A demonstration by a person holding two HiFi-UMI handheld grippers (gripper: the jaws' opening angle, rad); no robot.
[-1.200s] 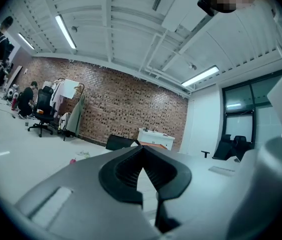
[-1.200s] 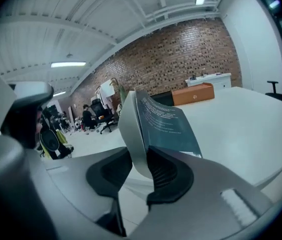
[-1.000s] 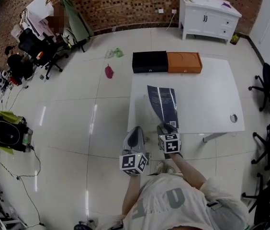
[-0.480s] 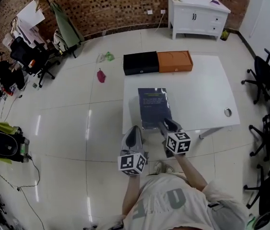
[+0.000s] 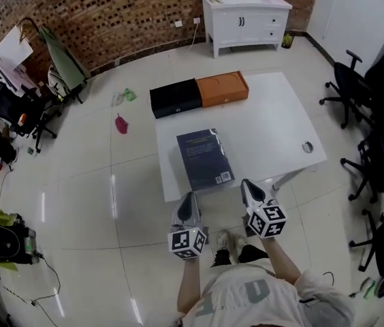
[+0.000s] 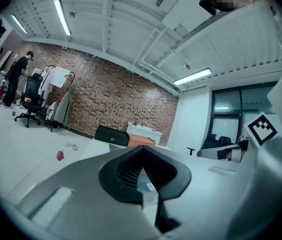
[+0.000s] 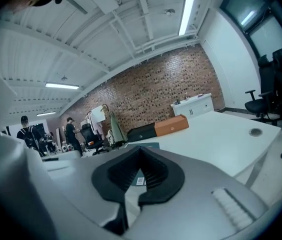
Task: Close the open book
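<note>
Book (image 5: 204, 159) looks fully shut to me, so I judge the job done. I'll work outward from my own tools.

My left claw (image 5: 188, 200) has its jaws pressed together on nothing. My right claw (image 5: 250, 188) is the same, with the pads meeting and nothing between them. Both hang just off the near edge of the white counter (image 5: 274, 125) and touch no object.

From the left claw the book sits at about 12 o'clock, just past that near edge. From the right claw it is at roughly 10 o'clock. It lies flat with a dark cover facing up and a small white barcode label at its near right corner. No page shows and no cover stands lifted, so I see nothing left to fold over. At most, I judge, what remains is to keep my claws clear of it.

Farther out at 12 o'clock, at the counter's far edge, a black box (image 5: 175, 98) and an orange box (image 5: 222, 89) lie end to end, touching. At about 2 o'clock from the right claw there is a small round hole (image 5: 307, 146) in the counter top. Beyond the counter, against the brick wall, stands a white cabinet (image 5: 246, 19).

My count:
- one book
- two claws, both empty
- one counter with one hole
- two boxes, one black and one orange
- one cabinet
</note>
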